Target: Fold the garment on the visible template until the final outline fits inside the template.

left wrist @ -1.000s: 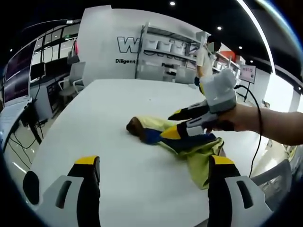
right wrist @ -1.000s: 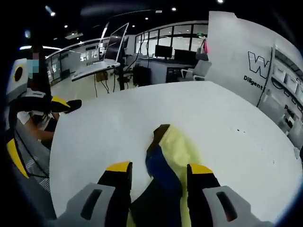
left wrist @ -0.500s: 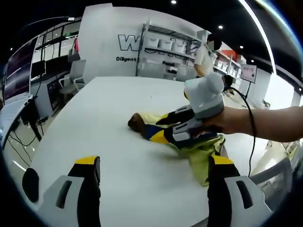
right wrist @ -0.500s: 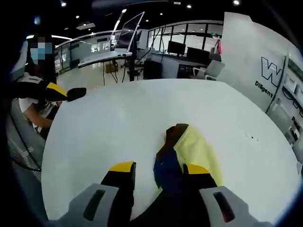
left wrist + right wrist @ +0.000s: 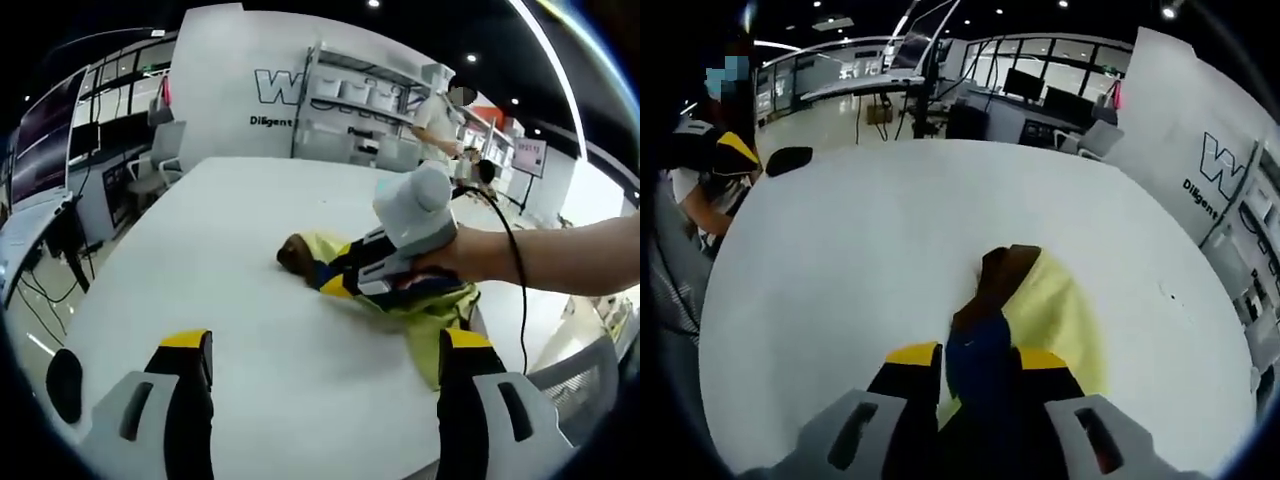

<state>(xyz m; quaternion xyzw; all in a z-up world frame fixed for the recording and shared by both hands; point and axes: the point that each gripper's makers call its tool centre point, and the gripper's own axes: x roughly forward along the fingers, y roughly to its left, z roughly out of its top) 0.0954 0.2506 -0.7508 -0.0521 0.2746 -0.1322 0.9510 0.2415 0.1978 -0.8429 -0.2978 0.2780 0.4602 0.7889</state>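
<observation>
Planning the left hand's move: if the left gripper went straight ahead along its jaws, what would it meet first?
Probably bare white table first; the garment and right gripper lie ahead toward the right, though depth is hard to judge.

We see a broad white table [image 5: 230, 250] as our landmark. Beyond its far edge stands a white wall [image 5: 225, 90] with large dark lettering, and just beside that wall a white shelving unit [image 5: 365, 115] holding pale bins. A person in a light top [image 5: 437, 120] stands by the shelving, past the table's far right corner. Off the table's left side sit an office chair [image 5: 160, 150] and dark monitors [image 5: 45, 140]. In the right gripper view we find desks with screens [image 5: 1040, 100] beyond the table
</observation>
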